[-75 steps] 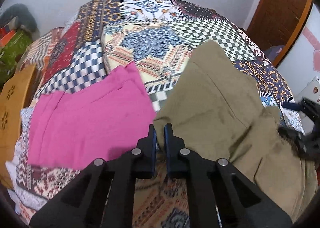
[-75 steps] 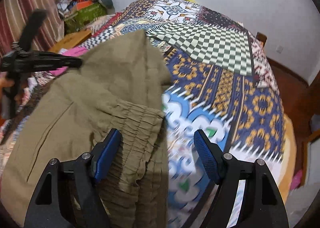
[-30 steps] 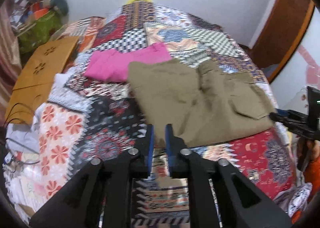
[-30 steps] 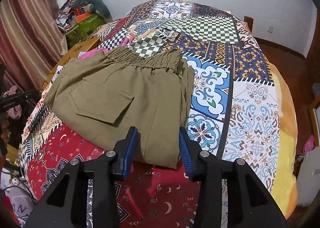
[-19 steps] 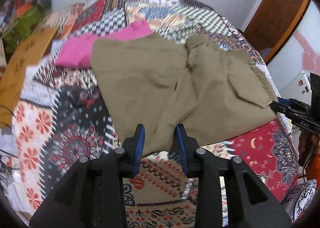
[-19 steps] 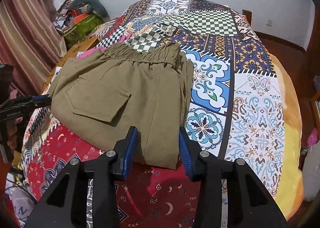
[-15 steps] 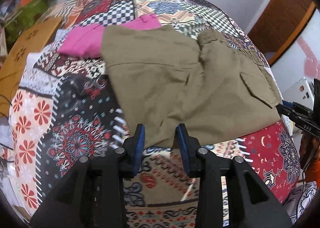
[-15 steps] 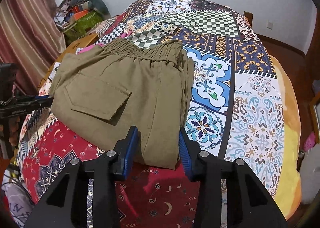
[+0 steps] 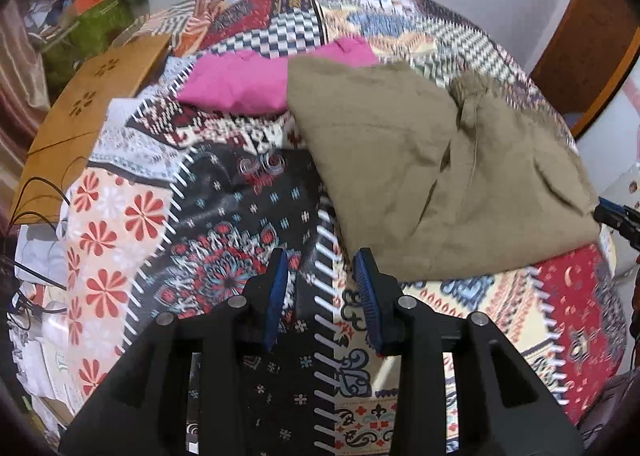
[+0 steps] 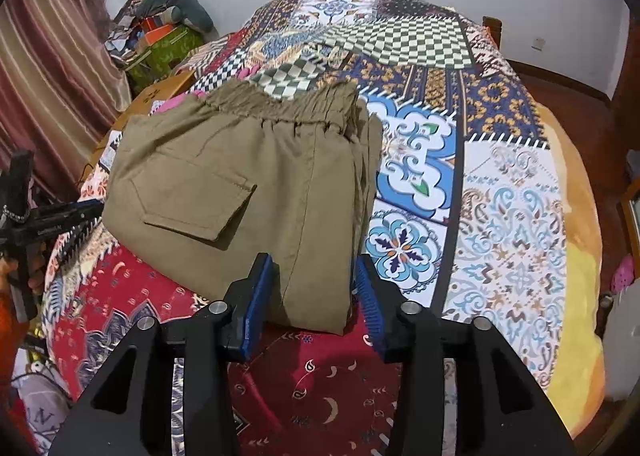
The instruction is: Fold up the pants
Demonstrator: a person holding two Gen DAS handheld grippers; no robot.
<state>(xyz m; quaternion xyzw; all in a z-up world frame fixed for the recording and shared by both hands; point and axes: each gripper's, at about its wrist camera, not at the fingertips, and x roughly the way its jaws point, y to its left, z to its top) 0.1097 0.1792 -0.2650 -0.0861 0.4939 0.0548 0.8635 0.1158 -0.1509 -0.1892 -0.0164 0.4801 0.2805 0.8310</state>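
Here, folded olive pants (image 10: 256, 192) lie on the patchwork bedspread (image 10: 508, 216), with a pink garment (image 9: 256, 80) just beyond them on the far left; a green box (image 10: 168, 44) heaped with oddments stands beside the bed. The left gripper (image 9: 322, 292) stands parted over bare bedspread, the pants' near corner just right of its jaws. The right gripper (image 10: 314, 296) is opening, the pants' near edge between its pads, which do not press it.

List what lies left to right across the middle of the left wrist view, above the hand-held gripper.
Wooden board → pink garment → olive pants → right hand-held gripper's tip at the edge.
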